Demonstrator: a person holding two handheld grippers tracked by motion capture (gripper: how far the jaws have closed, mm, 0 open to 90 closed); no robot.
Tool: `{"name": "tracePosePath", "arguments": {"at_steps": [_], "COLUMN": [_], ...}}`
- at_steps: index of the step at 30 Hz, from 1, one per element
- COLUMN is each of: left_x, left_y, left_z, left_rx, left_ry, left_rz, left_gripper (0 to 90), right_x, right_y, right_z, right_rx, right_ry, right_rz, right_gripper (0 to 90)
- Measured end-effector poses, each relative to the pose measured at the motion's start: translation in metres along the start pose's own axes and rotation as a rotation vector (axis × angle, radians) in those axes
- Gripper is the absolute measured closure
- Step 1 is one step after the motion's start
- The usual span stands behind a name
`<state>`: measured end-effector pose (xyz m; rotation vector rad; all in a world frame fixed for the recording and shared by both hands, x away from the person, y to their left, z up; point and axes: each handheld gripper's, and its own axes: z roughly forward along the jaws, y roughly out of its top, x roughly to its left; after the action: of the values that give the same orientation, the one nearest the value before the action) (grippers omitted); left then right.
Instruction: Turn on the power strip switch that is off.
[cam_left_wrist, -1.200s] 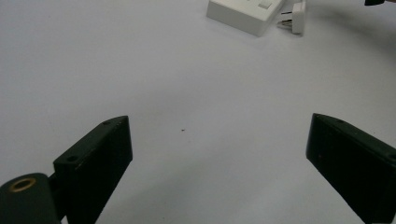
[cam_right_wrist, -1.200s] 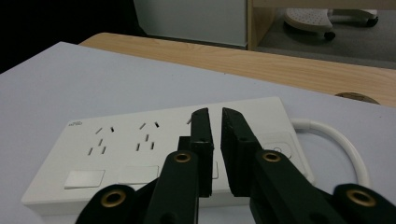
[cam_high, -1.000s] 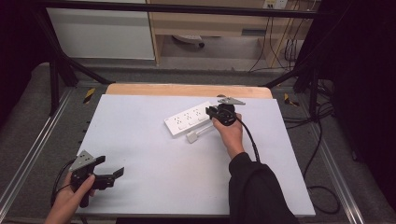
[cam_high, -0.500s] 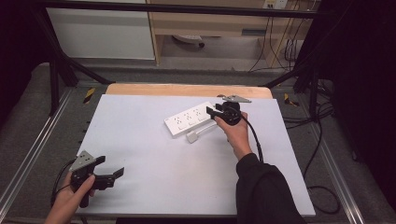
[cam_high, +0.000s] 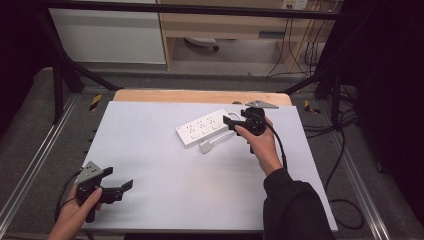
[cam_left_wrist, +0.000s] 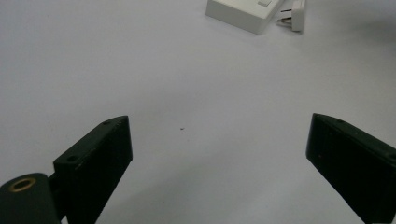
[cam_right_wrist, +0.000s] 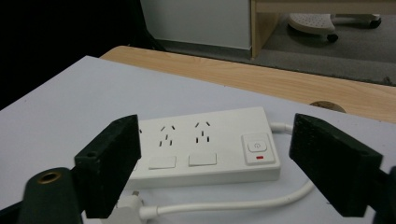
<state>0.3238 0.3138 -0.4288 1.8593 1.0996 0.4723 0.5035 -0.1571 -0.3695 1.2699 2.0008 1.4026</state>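
At about 7 o'clock on the white table we see the left gripper, held low in a hand, its jaws spread wide with nothing between them. Farther, near 1 o'clock, the right gripper hovers just beside the white power strip; its jaws also stand wide apart and pinch nothing. The white plug lies just in front of the strip, and its cable runs along the strip's near side.
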Motion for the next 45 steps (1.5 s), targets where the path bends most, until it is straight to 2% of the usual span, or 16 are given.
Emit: {"name": "tracePosePath", "arguments": {"at_steps": [7,9,17,20,30,38,45], "left_x": [-0.001,-0.001,0.000,-0.001,0.000,0.000,-0.001], "left_y": [0.000,0.000,0.000,0.000,0.000,-0.001,-0.001], "left_z": [0.000,0.000,-0.001,0.000,0.000,0.000,0.000], "left_rx": [-0.001,-0.003,-0.007,-0.005,-0.003,-0.002,-0.002], "left_ry": [-0.001,-0.005,-0.003,-0.001,0.002,0.002,0.003], "left_rz": [-0.003,-0.006,-0.004,-0.006,-0.010,-0.007,-0.005], "left_gripper": [7.1,7.2,7.1,7.1,7.2,7.1,7.1], "right_x": [-0.005,-0.005,-0.008,-0.012,-0.019,-0.028,-0.034], "right_y": [-0.004,-0.007,-0.021,-0.030,-0.052,-0.079,-0.111], "right_z": [-0.023,-0.031,-0.061,-0.069,-0.096,-0.120,-0.132], "right_rx": [0.003,-0.018,-0.045,-0.057,-0.086,-0.123,-0.115], "right_ry": [-0.042,-0.062,-0.087,-0.084,-0.083,-0.092,-0.105], "right_rz": [-0.001,-0.027,-0.038,-0.022,-0.019,-0.027,-0.050], "right_gripper": [8.0,7.7,6.7,6.5,6.3,7.2,6.7]}}
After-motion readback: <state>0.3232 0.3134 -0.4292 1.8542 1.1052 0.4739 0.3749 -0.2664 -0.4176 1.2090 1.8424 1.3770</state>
